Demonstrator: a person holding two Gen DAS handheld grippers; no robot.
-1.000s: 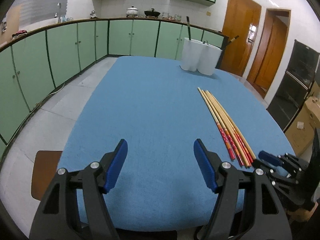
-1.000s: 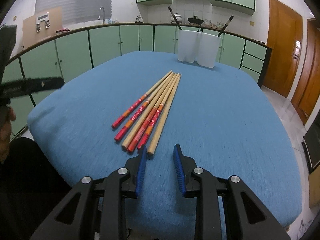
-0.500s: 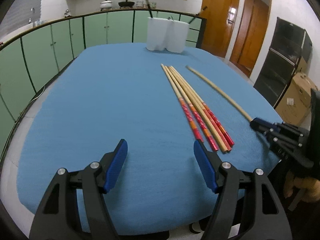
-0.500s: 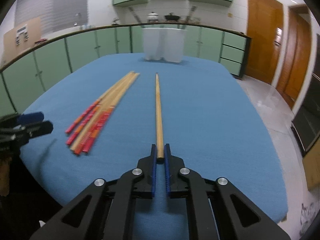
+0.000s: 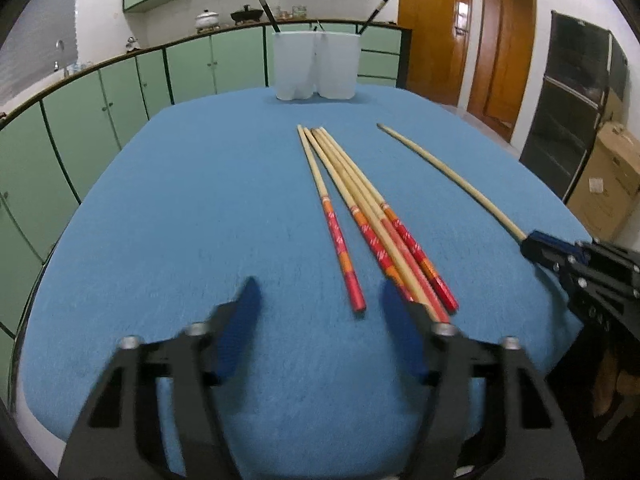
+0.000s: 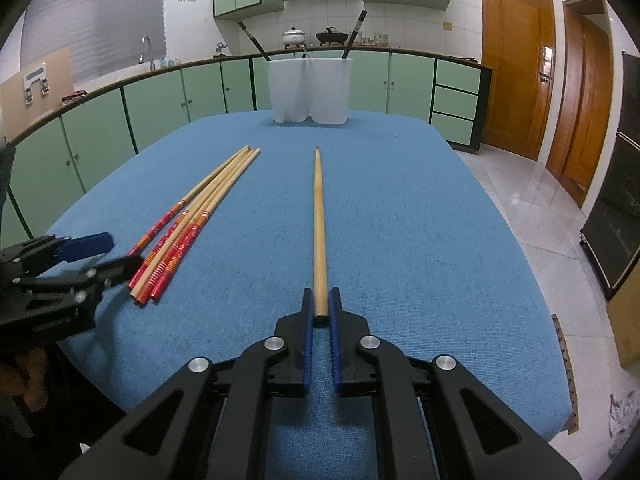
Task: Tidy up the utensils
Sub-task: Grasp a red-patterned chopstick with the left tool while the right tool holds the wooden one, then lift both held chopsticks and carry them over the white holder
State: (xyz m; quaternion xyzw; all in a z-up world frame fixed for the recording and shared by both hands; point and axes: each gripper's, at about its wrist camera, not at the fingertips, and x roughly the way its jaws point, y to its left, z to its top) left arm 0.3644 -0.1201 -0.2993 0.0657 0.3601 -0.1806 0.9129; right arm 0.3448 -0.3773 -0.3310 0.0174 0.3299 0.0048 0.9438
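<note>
Both grippers angled down over blue cloth tabletop [image 6: 400,200].
Our right gripper [image 6: 321,312] clamps plain wooden chopstick [image 6: 319,216]; left gripper [image 5: 320,312], jaws blurred, closing on nothing; red-handled chopstick bundle [image 5: 360,216] partly behind it.

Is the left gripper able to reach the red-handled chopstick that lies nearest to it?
Probably yes. The left gripper is closing, with that red-handled chopstick's end just ahead between its fingers, nothing on top. The neighbouring chopsticks lie close to the right finger.
</note>
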